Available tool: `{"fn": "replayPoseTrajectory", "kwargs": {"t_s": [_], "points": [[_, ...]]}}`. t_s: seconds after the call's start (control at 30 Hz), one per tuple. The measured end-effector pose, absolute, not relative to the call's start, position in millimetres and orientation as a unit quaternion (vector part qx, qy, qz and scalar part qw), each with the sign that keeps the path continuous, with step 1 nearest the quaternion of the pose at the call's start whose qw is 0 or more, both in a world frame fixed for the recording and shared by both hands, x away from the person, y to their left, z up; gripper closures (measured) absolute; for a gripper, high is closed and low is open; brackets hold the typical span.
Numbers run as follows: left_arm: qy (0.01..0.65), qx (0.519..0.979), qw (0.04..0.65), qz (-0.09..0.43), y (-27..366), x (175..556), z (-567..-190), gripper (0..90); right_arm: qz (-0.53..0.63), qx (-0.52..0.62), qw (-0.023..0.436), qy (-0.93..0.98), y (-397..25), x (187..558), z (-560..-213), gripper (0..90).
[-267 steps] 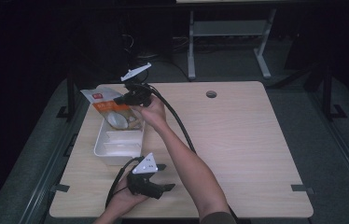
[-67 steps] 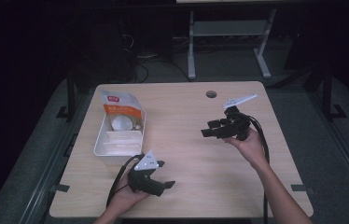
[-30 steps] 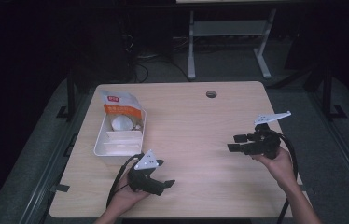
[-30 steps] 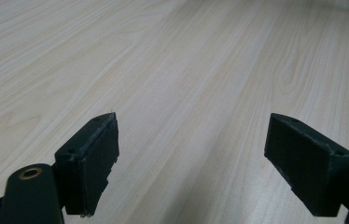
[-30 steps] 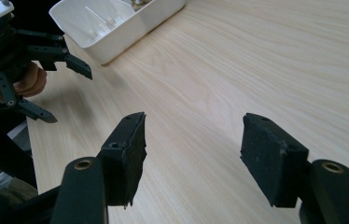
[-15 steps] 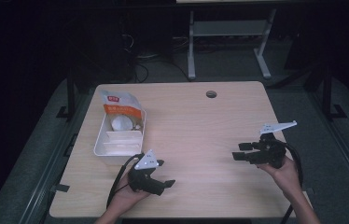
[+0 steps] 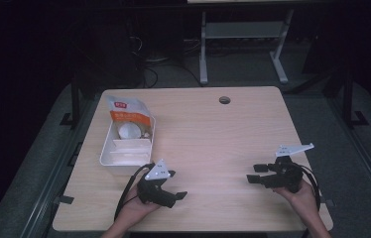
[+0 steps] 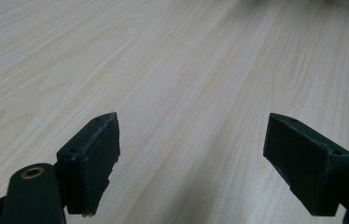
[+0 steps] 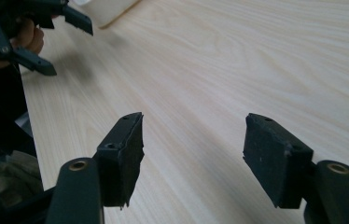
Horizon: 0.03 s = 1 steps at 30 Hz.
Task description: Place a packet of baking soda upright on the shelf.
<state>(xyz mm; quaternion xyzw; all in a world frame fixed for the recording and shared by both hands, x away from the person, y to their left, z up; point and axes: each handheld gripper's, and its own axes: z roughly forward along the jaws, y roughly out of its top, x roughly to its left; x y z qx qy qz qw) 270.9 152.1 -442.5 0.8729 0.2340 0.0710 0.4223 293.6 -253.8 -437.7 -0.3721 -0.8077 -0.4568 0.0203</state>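
A white tray point(image 7: 108, 157) sits at the table's left. An orange and white pouch point(image 7: 128, 112) leans in its far end, with a white round cup point(image 7: 128, 131) just in front of it. My left gripper point(image 7: 176, 184) rests near the front edge, right of the tray, with its jaws wide apart and pointing right. In the left gripper view the left gripper point(image 8: 191, 163) has bare wood between its pads. My right gripper point(image 7: 254, 173) is low at the front right, open, and points left. In the right gripper view the right gripper point(image 9: 193, 154) is empty and faces the left gripper point(image 9: 67, 46).
The wooden table point(image 7: 213, 134) has a round cable hole point(image 7: 224, 100) near its far edge. A corner of the tray point(image 9: 112, 9) appears at the top of the right gripper view. A metal stand point(image 7: 243, 34) is on the dark floor behind.
My right gripper left the tray, crossed to the right side and came down toward the front edge, open throughout. The left gripper stayed put.
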Motion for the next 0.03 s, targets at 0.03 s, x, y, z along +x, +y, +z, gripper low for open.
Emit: {"fn": "replayPoseTrajectory", "kwargs": {"t_s": [0.03], "points": [[0.234, 0.873, 0.423, 0.071, 152.1, 270.6, -442.3, 17.9, -0.452, -0.366, 0.017, -0.813, -249.5, 290.7, -439.4, 33.8]]}}
